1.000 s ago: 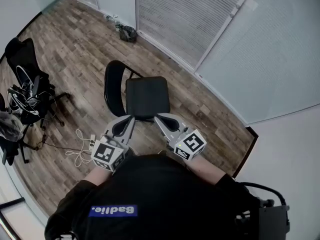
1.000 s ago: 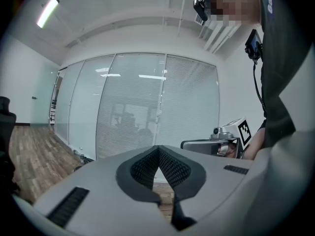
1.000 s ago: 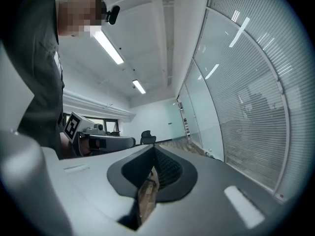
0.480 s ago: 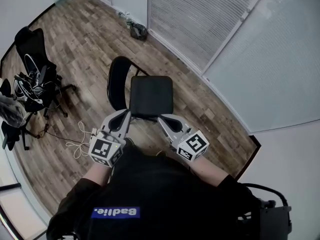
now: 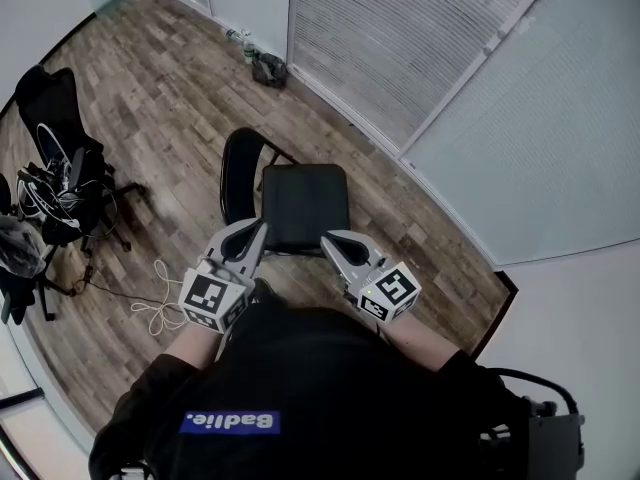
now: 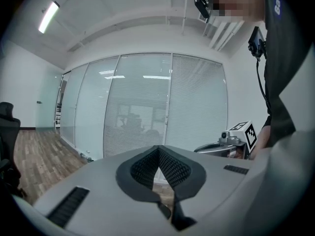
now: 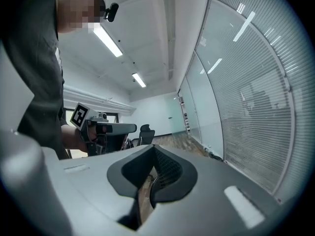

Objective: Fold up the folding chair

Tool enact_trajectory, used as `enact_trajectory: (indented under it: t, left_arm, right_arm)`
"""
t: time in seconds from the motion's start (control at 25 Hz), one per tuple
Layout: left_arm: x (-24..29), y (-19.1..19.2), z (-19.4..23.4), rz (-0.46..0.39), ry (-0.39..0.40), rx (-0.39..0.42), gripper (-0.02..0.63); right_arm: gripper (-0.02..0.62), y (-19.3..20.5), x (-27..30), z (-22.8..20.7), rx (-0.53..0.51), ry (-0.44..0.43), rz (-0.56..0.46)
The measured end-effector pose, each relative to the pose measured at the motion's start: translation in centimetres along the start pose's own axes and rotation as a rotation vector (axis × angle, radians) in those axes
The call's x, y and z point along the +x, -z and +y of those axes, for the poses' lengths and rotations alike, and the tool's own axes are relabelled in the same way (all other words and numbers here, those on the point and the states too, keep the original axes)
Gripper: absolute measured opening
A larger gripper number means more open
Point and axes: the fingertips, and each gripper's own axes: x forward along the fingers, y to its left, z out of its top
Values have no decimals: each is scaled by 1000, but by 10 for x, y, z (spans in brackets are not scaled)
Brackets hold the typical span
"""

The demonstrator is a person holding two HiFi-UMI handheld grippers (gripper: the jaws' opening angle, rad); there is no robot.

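The folding chair [image 5: 305, 206] stands unfolded on the wood floor, its black seat flat and its rounded backrest [image 5: 238, 173] to the left. My left gripper [image 5: 258, 230] hovers at the seat's near left corner, shut and empty. My right gripper [image 5: 330, 238] sits at the near right corner, also shut with nothing in it. In the left gripper view the jaws [image 6: 158, 150] meet with no gap, and the right gripper [image 6: 230, 142] shows beside them. The right gripper view shows its own jaws [image 7: 153, 154] pressed together and the left gripper [image 7: 103, 129] off to the left.
An office chair [image 5: 58, 173] draped with cables stands at the left. A white cable and power strip [image 5: 160, 303] lie on the floor near my left side. A dark bag [image 5: 268, 68] rests by the glass wall with blinds [image 5: 400, 58].
Both grippers have edged forward toward the near edge of the chair seat, still shut. The chair itself has not moved.
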Motion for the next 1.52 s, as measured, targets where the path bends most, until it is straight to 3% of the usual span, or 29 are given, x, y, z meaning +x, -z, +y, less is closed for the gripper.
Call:
enact_trajectory:
  t: [0.32,0.52,0.92,1.08,1.52]
  left_arm:
    - [20,-6,65,31,76,38,5]
    - [31,-5,86,37,67,22,5]
    - [71,20,113,96,-80,-48,5]
    - [81,30,118,96,-122,-35,5]
    - [102,62,159,163,-236,-56,5]
  right_arm:
    - [1,-10,65,-25,3,80,-20]
    - [1,-7,88,-35,28,79,-10]
    - [1,5,99,-88,53,17,33]
    - [0,8,94,-103,57,-9,36]
    - [2,36,96,-160,97,27,73]
